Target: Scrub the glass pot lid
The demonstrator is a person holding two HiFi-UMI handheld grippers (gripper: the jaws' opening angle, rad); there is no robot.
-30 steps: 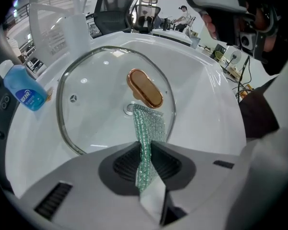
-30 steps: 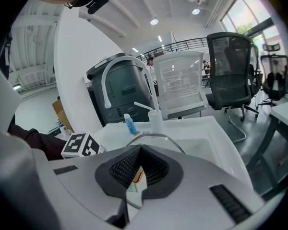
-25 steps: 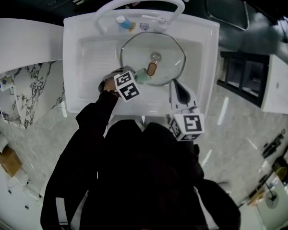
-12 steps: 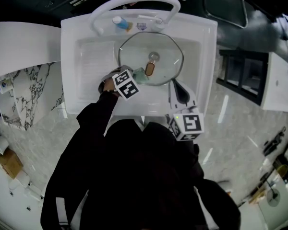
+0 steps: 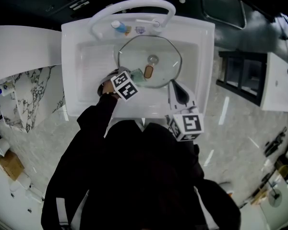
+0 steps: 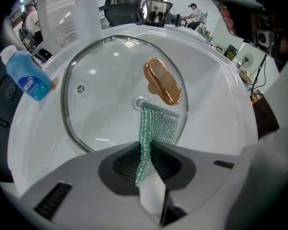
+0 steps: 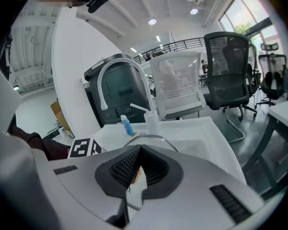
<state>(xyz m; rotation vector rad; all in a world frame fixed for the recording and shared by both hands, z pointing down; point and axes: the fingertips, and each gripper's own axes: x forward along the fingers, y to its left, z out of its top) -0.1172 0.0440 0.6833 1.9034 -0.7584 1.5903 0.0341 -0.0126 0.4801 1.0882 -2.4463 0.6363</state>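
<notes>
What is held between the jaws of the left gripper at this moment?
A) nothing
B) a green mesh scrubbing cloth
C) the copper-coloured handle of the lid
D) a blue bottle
B: in the left gripper view, the jaws of the left gripper are closed on the green mesh scrubbing cloth, whose free end reaches the glass pot lid beside its copper-coloured handle.

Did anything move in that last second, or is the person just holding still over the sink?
Nothing clearly moved; only the head view drifted slightly. The left gripper stays shut on the green scrubbing cloth, which lies on the glass pot lid near its knob. The right gripper still clamps the lid's rim.
</notes>
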